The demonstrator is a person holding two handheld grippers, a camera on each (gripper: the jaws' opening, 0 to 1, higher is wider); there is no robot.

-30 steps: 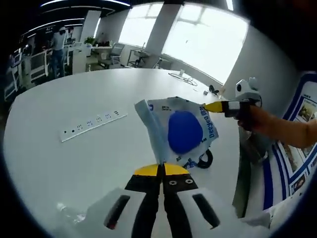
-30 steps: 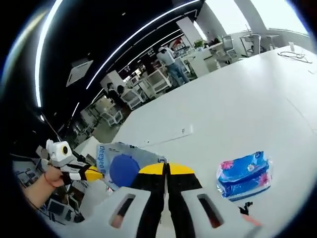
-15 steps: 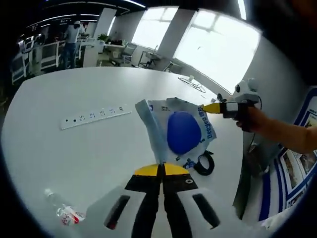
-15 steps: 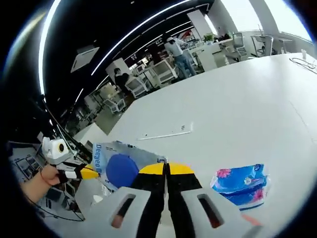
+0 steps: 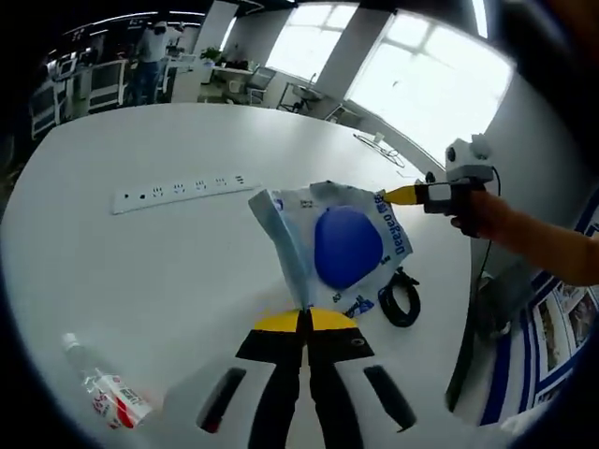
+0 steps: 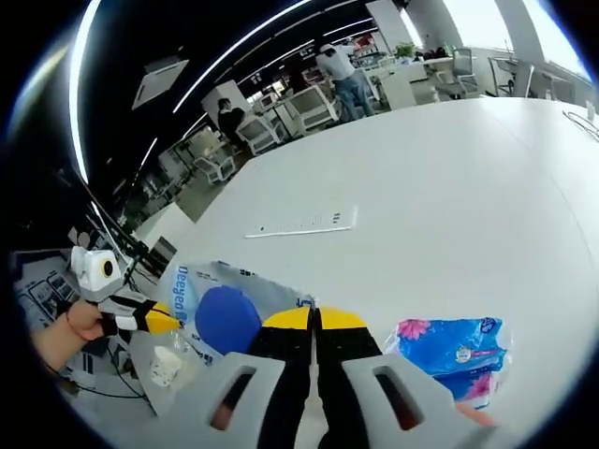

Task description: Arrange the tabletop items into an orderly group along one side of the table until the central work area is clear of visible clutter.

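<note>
Still clamped: two grippers (image 5: 304, 320) (image 6: 315, 320), one bag (image 5: 339, 245).

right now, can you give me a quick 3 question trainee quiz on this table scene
1. True or false: both tongs, left and right, grip the white plastic bag with the blue circle.
2. Which lies nearest the bag? A) long white power strip B) black coiled strap C) small clear plastic bottle
3. Fill in: beside the right tongs lies a blue flowered ____ pack.

Key: 1 true; 2 B; 3 tissue
</note>
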